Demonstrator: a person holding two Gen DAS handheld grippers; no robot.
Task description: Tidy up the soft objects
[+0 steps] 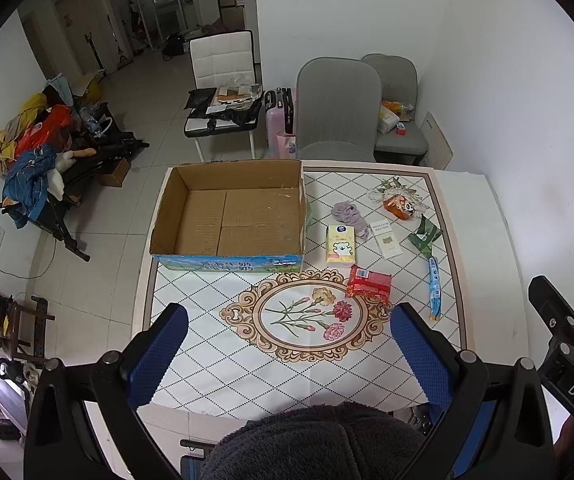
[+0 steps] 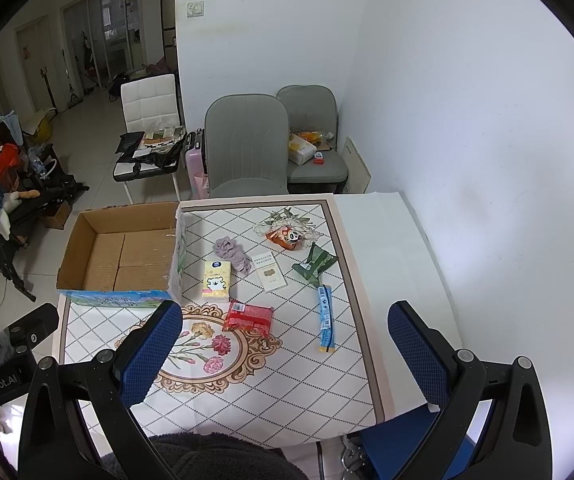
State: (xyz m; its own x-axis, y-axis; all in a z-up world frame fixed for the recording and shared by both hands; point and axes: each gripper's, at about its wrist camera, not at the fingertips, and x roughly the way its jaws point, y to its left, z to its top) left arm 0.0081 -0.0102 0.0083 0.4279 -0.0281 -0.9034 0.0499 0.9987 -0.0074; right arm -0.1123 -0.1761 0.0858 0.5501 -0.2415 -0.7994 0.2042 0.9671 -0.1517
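Two grippers hover over the near edge of the table [image 1: 191, 384], both with jaws spread wide and holding nothing: the left gripper [image 1: 289, 350] and the right gripper [image 2: 285, 346]. We see the red packet [image 2: 248, 317] lying flat just ahead of the right gripper and slightly to its left, its long axis running across the fingers' line. We judge the right gripper the nearer; the empty cardboard box [image 2: 87, 276] waits farther left.
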